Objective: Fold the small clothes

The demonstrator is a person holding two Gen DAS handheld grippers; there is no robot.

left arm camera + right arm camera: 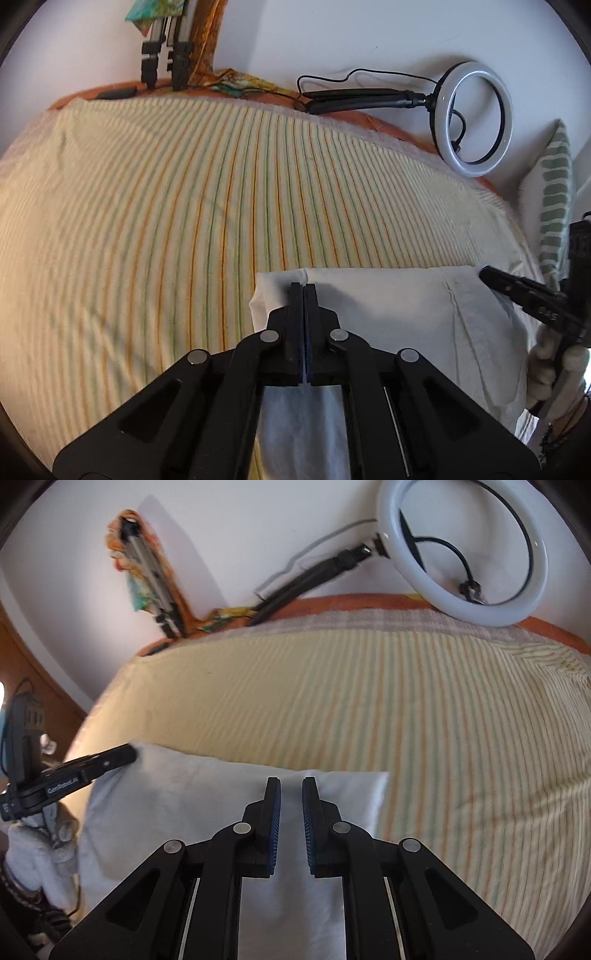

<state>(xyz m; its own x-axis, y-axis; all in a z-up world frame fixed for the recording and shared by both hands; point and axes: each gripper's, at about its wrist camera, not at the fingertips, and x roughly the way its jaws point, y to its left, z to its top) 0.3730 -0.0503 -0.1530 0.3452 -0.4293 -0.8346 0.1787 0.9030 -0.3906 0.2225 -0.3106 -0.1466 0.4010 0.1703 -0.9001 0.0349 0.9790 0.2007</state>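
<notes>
A small white garment point(388, 314) lies folded on a striped yellow bed cover point(166, 221). My left gripper point(303, 286) is shut on the garment's far left edge; a sliver of cloth shows between its jaws. In the right wrist view the garment point(207, 797) lies under my right gripper point(291, 781), whose jaws stand a little apart above the cloth with nothing between them. The left gripper point(131, 754) shows there at the garment's far left corner. The right gripper's tip point(484, 274) shows in the left wrist view at the garment's right corner.
A white ring light point(476, 118) on a black stand leans on the wall at the bed's far edge. Tripod legs point(166, 55) and coloured cloth stand at the back left. A green-striped pillow point(554, 206) is at the right. A gloved hand point(40, 845) holds the left gripper.
</notes>
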